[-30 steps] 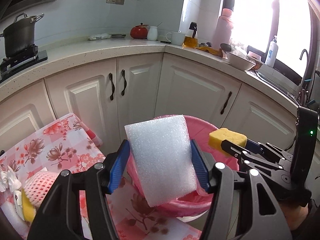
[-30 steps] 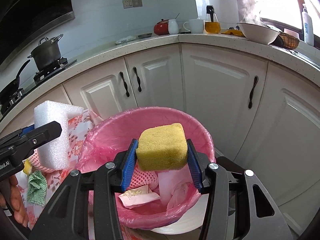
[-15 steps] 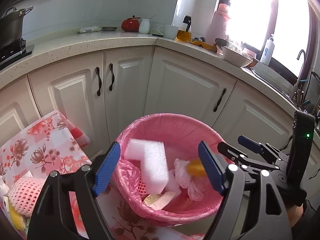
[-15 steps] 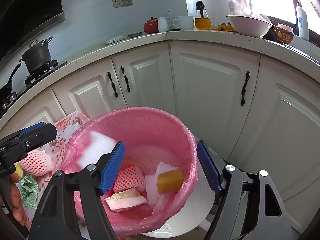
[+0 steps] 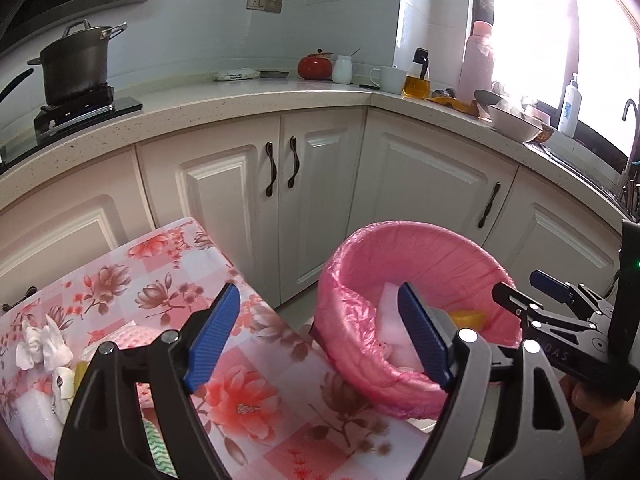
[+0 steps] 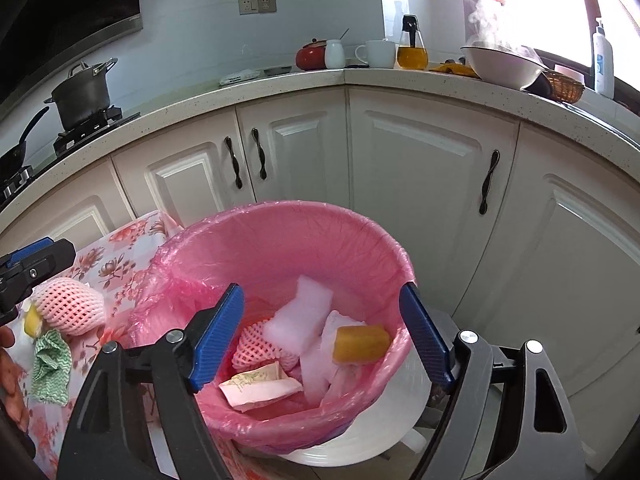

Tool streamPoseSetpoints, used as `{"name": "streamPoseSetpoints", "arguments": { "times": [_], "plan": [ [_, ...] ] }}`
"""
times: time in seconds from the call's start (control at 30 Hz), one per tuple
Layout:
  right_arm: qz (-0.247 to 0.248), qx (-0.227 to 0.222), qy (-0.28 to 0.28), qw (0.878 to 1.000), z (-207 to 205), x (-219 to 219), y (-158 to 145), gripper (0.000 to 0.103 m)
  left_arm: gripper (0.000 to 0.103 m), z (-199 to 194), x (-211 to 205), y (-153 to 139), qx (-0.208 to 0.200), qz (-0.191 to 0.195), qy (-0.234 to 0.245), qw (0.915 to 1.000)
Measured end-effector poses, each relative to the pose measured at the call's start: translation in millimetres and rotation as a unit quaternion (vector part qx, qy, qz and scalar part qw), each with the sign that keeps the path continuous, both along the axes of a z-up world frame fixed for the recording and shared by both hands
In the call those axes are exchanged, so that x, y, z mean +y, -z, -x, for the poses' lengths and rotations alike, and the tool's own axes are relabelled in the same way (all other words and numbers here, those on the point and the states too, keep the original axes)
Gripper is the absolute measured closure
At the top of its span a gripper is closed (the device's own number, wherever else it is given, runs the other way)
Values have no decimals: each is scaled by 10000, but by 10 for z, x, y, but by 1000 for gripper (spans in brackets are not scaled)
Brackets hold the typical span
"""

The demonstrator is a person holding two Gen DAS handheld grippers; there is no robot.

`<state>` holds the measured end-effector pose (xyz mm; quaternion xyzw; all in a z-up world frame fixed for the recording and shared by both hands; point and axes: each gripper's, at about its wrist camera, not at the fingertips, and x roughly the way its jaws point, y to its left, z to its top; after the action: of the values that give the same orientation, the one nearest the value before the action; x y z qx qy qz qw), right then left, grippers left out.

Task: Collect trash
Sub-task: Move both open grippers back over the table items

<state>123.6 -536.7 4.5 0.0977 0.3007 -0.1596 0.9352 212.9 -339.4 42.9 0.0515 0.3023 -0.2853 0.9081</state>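
A white bin lined with a pink bag (image 6: 280,240) stands by the floral table; it also shows in the left wrist view (image 5: 424,252). Inside lie a white foam block (image 6: 300,316), a yellow sponge (image 6: 362,342), a pink foam net (image 6: 256,346) and a paper wrapper (image 6: 260,386). My right gripper (image 6: 322,336) is open and empty above the bin. My left gripper (image 5: 320,332) is open and empty over the table edge, left of the bin. On the table lie a pink foam net (image 6: 70,306), a green cloth (image 6: 50,364), crumpled tissue (image 5: 40,342) and white foam (image 5: 34,420).
The floral tablecloth (image 5: 256,396) covers the table at lower left. White cabinets (image 5: 432,184) curve behind the bin. The counter holds a pot on a stove (image 5: 76,66), a red pot (image 5: 316,66), a mug (image 5: 390,79) and a steaming bowl (image 6: 502,66).
Both grippers opened and dropped their loads: the white foam block and the yellow sponge fell into the bin. My left gripper then swung left toward the table.
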Motion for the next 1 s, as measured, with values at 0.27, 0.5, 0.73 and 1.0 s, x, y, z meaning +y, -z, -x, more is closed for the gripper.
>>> {"name": "streamPoseSetpoints", "arguments": {
  "times": [0.27, 0.5, 0.73, 1.0],
  "plan": [
    [-77, -81, -264, 9996, 26, 426, -60, 23, 24, 115, 598, 65, -17, 2, -423, 9991],
    [-53, -132, -597, 9981, -6, 900, -108, 20, 23, 186, 1269, 91, -36, 35, -1001, 9950],
    [-13, -124, -1061, 9943, -116, 1414, -100, 20, 22, 246, 1988, 134, -72, -118, -1628, 9866],
    [-5, -90, -1553, 9878, -265, 1930, -87, 20, 20, 306, 2595, 333, 176, -182, -2171, 9758]
  ]
}}
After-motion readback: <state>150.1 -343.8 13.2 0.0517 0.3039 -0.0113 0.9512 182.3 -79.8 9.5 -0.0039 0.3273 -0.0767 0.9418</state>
